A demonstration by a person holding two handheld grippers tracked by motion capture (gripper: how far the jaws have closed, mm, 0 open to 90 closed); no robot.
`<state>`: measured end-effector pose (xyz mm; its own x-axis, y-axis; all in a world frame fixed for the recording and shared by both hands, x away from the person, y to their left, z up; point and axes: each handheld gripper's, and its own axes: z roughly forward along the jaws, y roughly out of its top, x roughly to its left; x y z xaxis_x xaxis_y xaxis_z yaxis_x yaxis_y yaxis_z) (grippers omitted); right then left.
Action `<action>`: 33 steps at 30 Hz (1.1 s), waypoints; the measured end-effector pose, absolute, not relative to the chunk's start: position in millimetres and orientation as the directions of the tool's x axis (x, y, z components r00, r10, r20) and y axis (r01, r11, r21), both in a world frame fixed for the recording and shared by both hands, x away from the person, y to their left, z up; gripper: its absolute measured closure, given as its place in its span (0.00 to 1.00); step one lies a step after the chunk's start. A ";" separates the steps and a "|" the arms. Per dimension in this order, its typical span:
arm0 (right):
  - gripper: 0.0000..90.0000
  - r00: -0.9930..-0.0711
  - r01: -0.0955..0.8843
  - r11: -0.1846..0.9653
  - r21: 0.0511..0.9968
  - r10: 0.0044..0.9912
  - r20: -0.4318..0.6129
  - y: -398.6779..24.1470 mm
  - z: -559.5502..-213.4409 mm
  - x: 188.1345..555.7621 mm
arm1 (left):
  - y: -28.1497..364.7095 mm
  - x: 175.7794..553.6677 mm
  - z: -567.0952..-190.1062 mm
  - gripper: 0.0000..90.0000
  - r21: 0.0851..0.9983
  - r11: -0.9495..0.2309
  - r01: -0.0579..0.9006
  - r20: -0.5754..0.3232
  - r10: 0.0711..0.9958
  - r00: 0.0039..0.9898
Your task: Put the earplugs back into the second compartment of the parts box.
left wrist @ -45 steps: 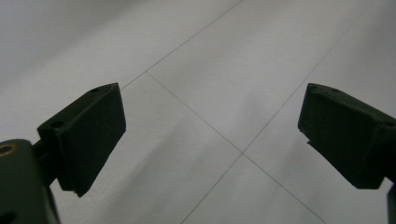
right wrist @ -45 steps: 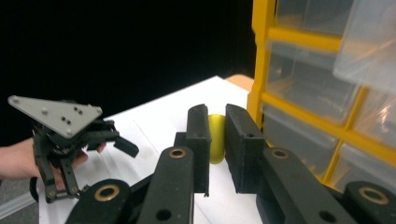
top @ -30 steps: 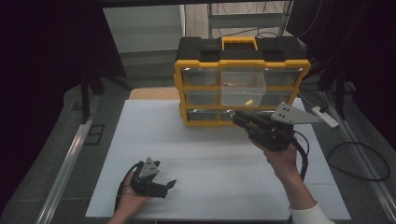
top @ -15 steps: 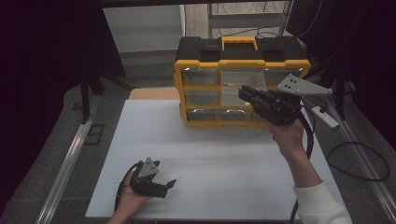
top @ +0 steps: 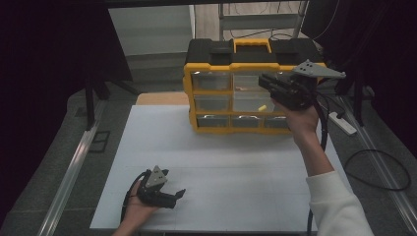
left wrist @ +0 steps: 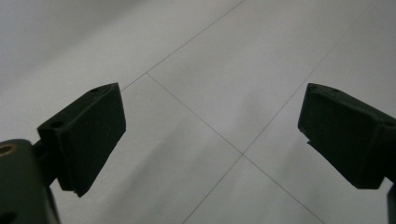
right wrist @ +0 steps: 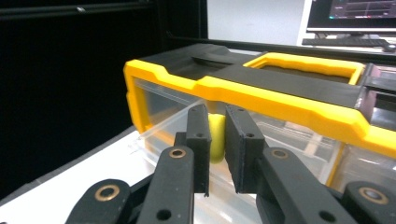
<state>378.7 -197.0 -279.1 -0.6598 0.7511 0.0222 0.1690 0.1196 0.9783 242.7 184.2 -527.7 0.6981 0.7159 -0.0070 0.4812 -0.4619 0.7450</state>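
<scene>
A yellow and black organizer box (top: 251, 64) with clear drawers stands at the back of the white table (top: 221, 162). My right gripper (top: 264, 81) is raised in front of its upper right drawers, pointing left. In the right gripper view the jaws are shut on a small pale yellow piece (right wrist: 215, 140), right before a clear drawer (right wrist: 161, 122) of the organizer (right wrist: 280, 100). Another yellow bit (top: 262, 107) lies inside the middle right drawer. My left gripper (top: 177, 196) rests at the table's near left, open, with only bare table (left wrist: 219, 93) between its pads (left wrist: 86, 135).
A wooden board (top: 162, 98) lies behind the table's left part. A power strip (top: 342, 123) and a looping cable (top: 378, 167) sit on the floor at the right. Metal rails (top: 74, 167) run along both sides. A monitor (right wrist: 355, 14) stands behind the box.
My right gripper has risen and moved back, from the bottom row of drawers up to the top row. The left gripper has kept still.
</scene>
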 end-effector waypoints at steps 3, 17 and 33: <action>0.89 -0.649 0.175 0.135 0.975 0.760 0.011 -195.2 -279.6 383.8 | 183.9 242.9 -528.0 0.09 0.745 -0.463 0.481 -0.006 0.716 0.698; 0.86 -0.633 0.175 0.165 0.971 0.774 -0.017 -191.8 -282.1 388.3 | 184.0 242.9 -528.1 0.09 0.747 -0.458 0.481 -0.008 0.717 0.697; 0.34 -0.668 0.082 0.163 0.983 0.741 -0.068 -193.9 -282.9 359.4 | 184.5 243.9 -528.1 0.09 0.749 -0.451 0.486 -0.022 0.716 0.697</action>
<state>359.4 -193.9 -282.9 -0.6682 0.7409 -0.0677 0.0817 0.1635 0.9832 243.9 184.5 -528.1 0.6974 0.7164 -0.0217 0.4861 -0.4505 0.7488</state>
